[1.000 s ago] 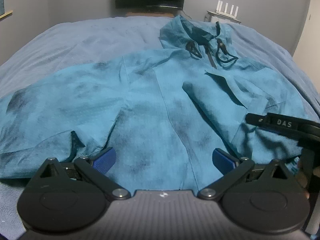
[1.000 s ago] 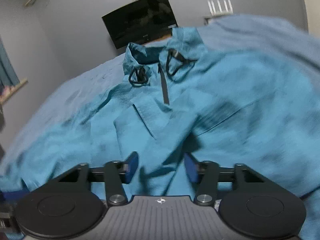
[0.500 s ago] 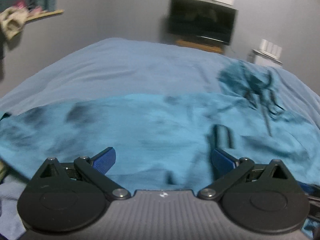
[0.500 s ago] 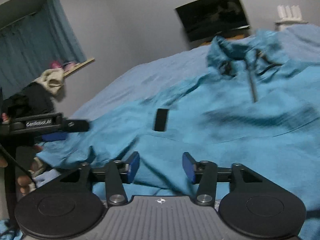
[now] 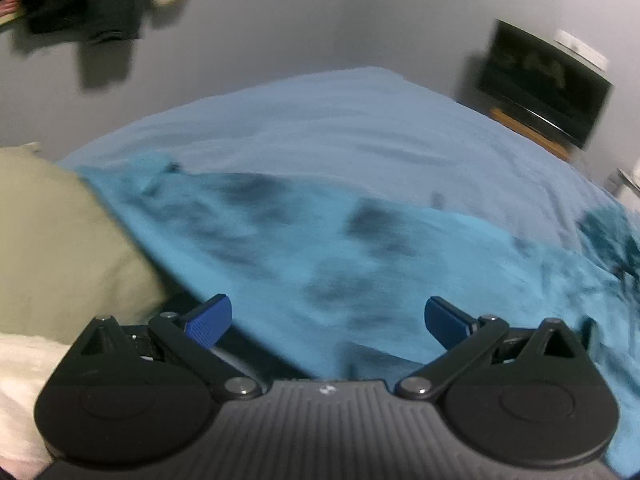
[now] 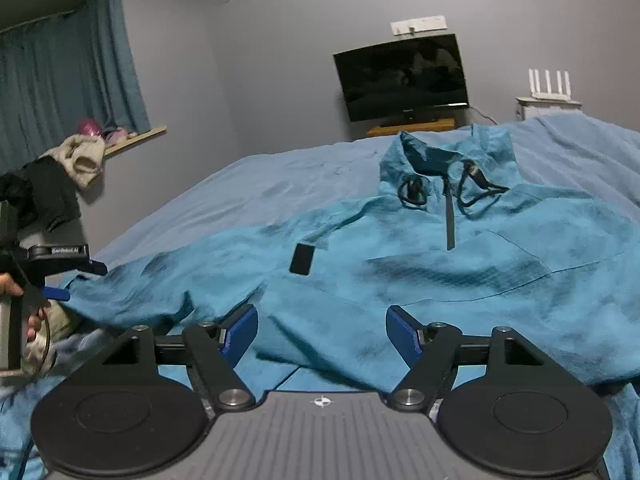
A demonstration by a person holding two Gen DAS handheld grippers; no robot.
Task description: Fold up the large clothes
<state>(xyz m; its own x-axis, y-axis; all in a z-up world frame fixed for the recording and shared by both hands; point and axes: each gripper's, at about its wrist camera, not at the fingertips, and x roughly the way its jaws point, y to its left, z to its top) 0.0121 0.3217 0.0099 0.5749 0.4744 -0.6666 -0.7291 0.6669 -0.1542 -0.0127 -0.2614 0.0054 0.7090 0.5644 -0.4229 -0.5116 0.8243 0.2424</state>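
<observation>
Reaching for the sleeve of the teal zip-neck jacket (image 6: 420,272) on the blue-sheeted bed (image 6: 260,188): left gripper (image 5: 328,318) released, right gripper (image 6: 322,330) opening, empty; pinch only the cuff's edge, lift cleanly.

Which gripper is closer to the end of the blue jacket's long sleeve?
Left. The left gripper sits by the sleeve end of the teal-blue fabric jacket; the right gripper, jaws opening, hovers over the jacket's hem.

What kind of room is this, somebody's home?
Most likely a bedroom in a home. A teal jacket lies spread on a wide bed with a blue cover, a dark television hangs on the wall, and curtains cover a window.
</observation>
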